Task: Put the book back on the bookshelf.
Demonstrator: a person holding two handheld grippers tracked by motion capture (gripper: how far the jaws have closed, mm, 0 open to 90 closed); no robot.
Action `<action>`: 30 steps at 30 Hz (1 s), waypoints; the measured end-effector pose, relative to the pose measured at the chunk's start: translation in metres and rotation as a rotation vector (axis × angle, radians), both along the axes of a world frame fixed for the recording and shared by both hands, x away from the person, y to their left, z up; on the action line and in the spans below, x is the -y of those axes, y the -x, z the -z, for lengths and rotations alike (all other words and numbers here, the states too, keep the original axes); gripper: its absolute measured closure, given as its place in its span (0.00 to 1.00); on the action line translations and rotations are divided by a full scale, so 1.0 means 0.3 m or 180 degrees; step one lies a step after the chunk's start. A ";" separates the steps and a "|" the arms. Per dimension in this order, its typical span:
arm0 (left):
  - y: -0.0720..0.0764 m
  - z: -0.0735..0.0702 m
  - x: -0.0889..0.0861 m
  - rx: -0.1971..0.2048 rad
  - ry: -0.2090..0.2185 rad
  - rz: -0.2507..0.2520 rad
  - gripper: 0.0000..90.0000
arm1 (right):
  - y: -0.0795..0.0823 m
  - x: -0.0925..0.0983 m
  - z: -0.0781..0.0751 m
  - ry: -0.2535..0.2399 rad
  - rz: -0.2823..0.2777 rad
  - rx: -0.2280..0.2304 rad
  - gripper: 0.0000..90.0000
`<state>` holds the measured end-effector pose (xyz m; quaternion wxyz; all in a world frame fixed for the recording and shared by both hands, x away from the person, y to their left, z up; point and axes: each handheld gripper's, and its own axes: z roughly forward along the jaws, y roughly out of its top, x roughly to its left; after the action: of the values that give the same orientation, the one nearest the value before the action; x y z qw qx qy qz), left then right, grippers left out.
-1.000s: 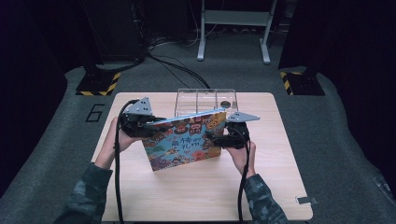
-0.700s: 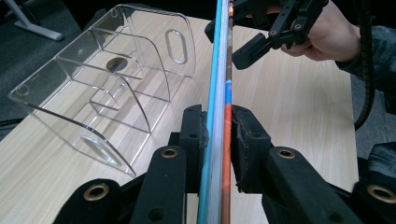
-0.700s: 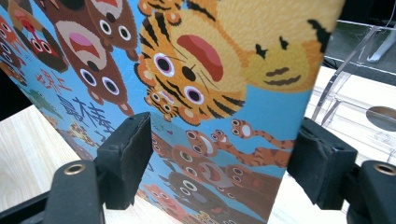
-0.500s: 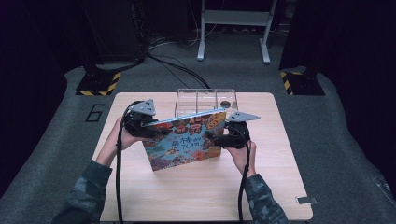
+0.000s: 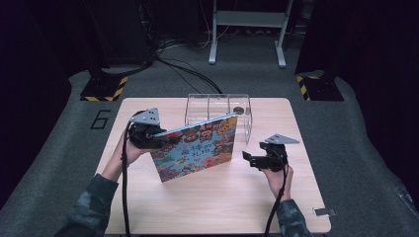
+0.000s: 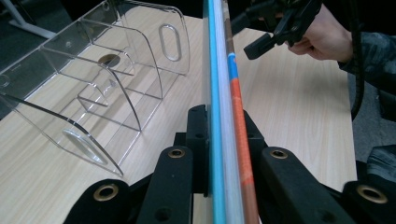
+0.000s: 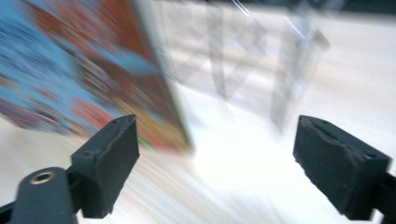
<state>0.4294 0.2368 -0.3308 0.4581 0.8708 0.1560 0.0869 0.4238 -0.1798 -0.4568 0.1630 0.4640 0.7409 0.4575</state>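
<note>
the picture book (image 5: 197,147) stands tilted on its lower edge on the bench (image 5: 222,207), just in front of the clear acrylic rack (image 5: 220,111), which serves as the landmark here. the left tongs (image 5: 160,140) are pinching the book's left edge; in the left gripper view the pads sit pressed flat on both covers (image 6: 224,140). the right tongs (image 5: 247,158) have just been opening and now stand spread with nothing between them, off to the right of the book and in front of the rack's right end.

the risk, as i judge it, comes from the one-sided hold. gripped only at one edge, the book can sag or swing about that pinch, and its free corner may catch a divider or the rack's front wall instead of dropping into a slot. the rack looks light, so a push could slide it back. if the pinch slips on the glossy cover, the book could fall flat on the bench.
</note>
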 end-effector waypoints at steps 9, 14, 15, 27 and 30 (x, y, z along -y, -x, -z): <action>0.029 0.001 0.013 0.0014 0.0021 -0.0109 0.90 | -0.023 0.158 0.192 0.0184 0.0522 -0.0512 0.08; 0.038 -0.010 0.016 0.0054 -0.0012 -0.0157 0.90 | -0.029 0.184 0.218 0.0133 0.0637 -0.0531 0.08; 0.042 -0.017 0.017 0.0017 -0.0022 -0.0186 0.90 | -0.029 0.191 0.220 0.0095 0.0674 -0.0518 0.08; 0.066 -0.062 -0.001 -0.0010 -0.0019 -0.0385 0.89 | -0.036 0.205 0.228 0.0342 0.0789 -0.0409 0.08; 0.076 -0.081 -0.025 0.0033 0.0016 -0.0457 0.89 | -0.037 0.193 0.231 0.0470 0.0814 -0.0368 0.08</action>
<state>0.4066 0.2443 -0.3065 0.4536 0.8558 0.2159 0.1237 0.4349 -0.2378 -0.5262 0.2106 0.5668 0.7155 0.3498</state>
